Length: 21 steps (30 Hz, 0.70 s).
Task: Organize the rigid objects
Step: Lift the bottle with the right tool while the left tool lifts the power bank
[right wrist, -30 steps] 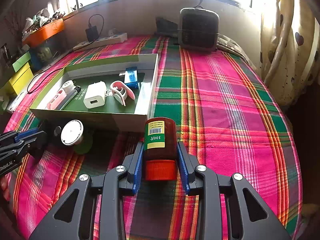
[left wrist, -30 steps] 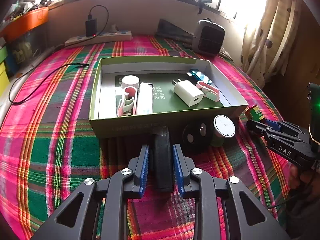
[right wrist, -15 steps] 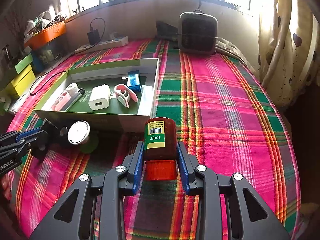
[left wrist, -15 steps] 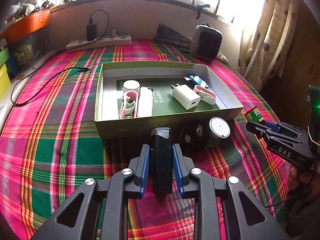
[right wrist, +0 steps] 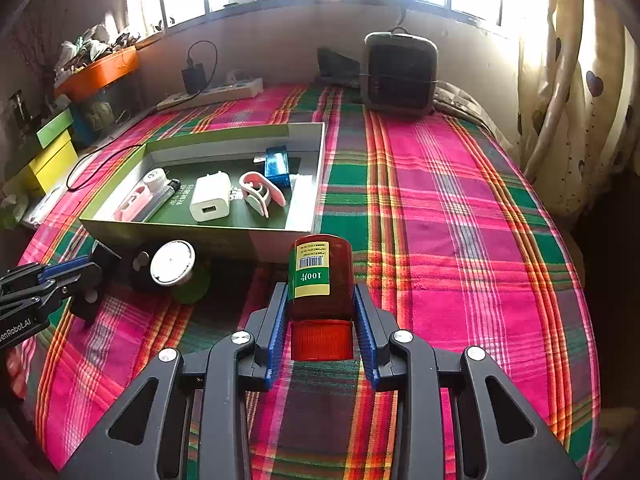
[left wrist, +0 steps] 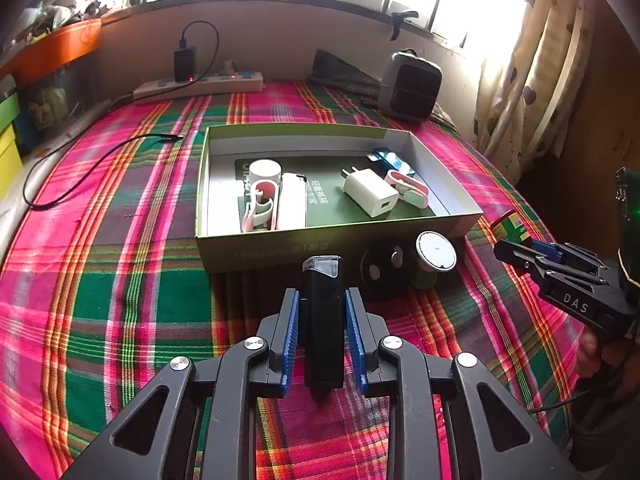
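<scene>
My left gripper [left wrist: 322, 300] is shut on a black lighter [left wrist: 322, 320], held above the plaid cloth just in front of the open green box [left wrist: 280, 246]. My right gripper [right wrist: 321, 300] is shut on a brown pill bottle [right wrist: 320, 276] with a red cap, held near the box's right front corner [right wrist: 316, 200]. The box holds a white charger [left wrist: 370, 192], a pink-and-white clip [left wrist: 408, 186], a blue item [left wrist: 390, 158], and white and pink pieces [left wrist: 272, 200]. A white-lidded green jar [left wrist: 434, 252] and a black round object [left wrist: 380, 268] lie in front of the box.
A grey heater [right wrist: 398, 74] stands at the back. A power strip with a plugged charger [left wrist: 200, 84] and a black cable [left wrist: 92, 160] lie at the back left. Coloured boxes [right wrist: 52, 152] sit at the left edge, curtains [right wrist: 572, 80] on the right.
Both grippers have risen and drawn back from the box with their objects still held. The lighter has lifted off the cloth; the box now looks farther away.
</scene>
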### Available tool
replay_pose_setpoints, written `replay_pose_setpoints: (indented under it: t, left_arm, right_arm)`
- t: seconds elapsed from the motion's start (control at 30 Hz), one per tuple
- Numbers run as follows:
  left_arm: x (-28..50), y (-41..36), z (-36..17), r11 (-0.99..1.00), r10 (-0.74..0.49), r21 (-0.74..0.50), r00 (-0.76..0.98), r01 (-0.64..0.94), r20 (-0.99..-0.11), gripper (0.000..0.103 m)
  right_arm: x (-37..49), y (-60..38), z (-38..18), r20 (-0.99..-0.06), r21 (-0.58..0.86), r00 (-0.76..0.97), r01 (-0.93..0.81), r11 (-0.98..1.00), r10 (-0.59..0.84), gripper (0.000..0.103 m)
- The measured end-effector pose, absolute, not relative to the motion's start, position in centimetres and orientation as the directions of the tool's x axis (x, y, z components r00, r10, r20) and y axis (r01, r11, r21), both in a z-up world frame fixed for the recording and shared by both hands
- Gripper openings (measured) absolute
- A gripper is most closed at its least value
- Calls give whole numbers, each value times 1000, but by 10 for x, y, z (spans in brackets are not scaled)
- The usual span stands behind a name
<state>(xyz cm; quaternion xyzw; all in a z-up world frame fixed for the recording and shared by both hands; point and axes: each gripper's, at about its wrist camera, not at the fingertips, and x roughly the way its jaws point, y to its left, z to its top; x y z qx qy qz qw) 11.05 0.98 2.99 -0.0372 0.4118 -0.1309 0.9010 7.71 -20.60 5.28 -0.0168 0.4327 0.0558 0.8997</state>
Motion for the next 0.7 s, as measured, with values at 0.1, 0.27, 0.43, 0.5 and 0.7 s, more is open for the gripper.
replay_pose_setpoints:
  t: [0.1,0.27,0.43,0.5,0.7]
  left_arm:
    - [109,11,36,964,-264,-171,638,205,-724,22]
    - [110,12,39,963,-265,-165,642,213,-720,22]
    - [111,11,34,962,-269,-171,631,213,-728,22]
    - [112,10,33,962,-268,-170,627,213,-732,22]
    - [116,5,22,964,-260,-161,602,213,-755,22]
  right_arm:
    - [75,-204,58,-773,35,625,-133,991,111,33]
    - [75,-199,66,-761,24,640,-142,990,110,33]
    - [73,-195,69,-754,20,647,-151,988,115,33]
    - [73,-194,67,-756,22,644,-154,988,117,33]
    - [74,-192,66,-757,26,642,-159,987,123,33]
